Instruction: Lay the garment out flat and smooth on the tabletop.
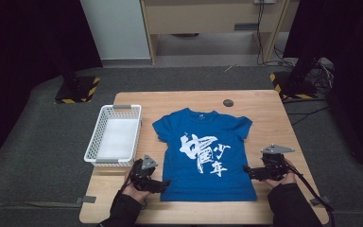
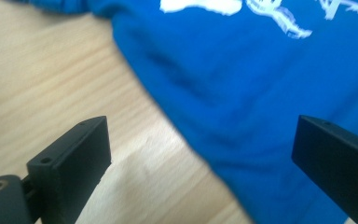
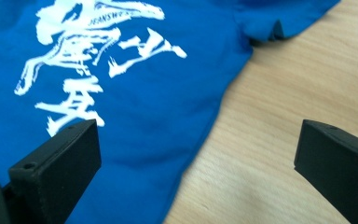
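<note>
right now, big wooden table (image 1: 264,118) first, with everything on it. lying flat in the middle, front side up, a blue t-shirt (image 1: 203,156) with white writing. spread out smooth, sleeves out to both sides, bottom edge near the person, probably so both sides can be grabbed and folded. just left of the shirt, a white basket (image 1: 116,137), with nothing seen inside, maybe waiting for the folded shirt. far back on the table, a small dark round spot (image 1: 228,102), well away from the shirt.

next, the two hands in dark sleeves, coming in from the near edge, one on each side of the shirt. arms held low and spread apart, like getting ready to grab both sides at once.

left gripper (image 1: 163,183) down by the shirt's bottom left corner, pointing inward at the cloth. in the left gripper view (image 2: 200,149), jaws wide apart, nothing pinched, one jaw over bare wood and the other over the blue cloth, with the shirt's edge running between them.

right gripper (image 1: 246,171) just beside the shirt's right edge, also pointing inward. in the right gripper view (image 3: 196,154), jaws wide apart too, holding nothing, one over the blue cloth and the other over wood.

looks like the very start of a fold: closing on the shirt's side edges seems to be next.
</note>
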{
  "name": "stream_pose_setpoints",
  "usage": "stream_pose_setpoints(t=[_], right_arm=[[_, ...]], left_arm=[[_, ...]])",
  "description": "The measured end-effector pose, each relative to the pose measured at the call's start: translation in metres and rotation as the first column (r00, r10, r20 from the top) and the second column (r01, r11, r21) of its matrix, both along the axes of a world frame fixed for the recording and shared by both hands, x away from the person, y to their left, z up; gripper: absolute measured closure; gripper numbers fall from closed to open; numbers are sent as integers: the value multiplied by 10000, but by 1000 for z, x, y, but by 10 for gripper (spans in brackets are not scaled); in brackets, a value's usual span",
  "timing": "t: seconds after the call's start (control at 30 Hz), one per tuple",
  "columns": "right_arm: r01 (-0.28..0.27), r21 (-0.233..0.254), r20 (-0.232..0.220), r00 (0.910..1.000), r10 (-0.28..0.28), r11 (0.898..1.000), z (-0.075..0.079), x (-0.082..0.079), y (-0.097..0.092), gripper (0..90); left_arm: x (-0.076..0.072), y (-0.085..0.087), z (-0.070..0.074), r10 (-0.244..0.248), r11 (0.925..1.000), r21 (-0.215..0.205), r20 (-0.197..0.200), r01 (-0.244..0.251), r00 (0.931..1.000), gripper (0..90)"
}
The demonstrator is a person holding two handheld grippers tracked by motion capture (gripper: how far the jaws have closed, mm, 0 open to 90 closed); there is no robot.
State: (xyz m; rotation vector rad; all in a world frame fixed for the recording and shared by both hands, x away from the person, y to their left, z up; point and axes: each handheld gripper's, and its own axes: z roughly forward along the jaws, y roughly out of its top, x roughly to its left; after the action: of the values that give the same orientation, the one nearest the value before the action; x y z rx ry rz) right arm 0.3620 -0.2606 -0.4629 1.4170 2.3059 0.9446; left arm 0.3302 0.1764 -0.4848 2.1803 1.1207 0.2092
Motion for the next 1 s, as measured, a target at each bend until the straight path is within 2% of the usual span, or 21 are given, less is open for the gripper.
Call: stream_pose_setpoints(t=[0.1,0.27,0.4,0.77,1.0], right_arm=[[52,45,-28,10000,-52,10000,-2,-1,-5,5],[199,-10,-10,9998,-199,9998,-5,-2,-12,5],[389,-111,-174,9991,-391,9992,-10,-1,-18,5],[955,-414,-529,9938,-977,9946,-26,3,-38,5],[1009,-730,-562,9929,-1051,9922,-31,6,-47,4]], left_arm=[[-2,7,-3,122,9998,145,-159,-120,9998,39],[-7,20,-8,183,9967,795,-283,-160,9994,34],[-10,29,-12,200,9943,1055,-489,-148,9986,30],[-11,57,-16,692,9897,1286,-447,-630,9966,21],[-8,69,-21,1006,9862,1371,-530,-925,9935,14]])
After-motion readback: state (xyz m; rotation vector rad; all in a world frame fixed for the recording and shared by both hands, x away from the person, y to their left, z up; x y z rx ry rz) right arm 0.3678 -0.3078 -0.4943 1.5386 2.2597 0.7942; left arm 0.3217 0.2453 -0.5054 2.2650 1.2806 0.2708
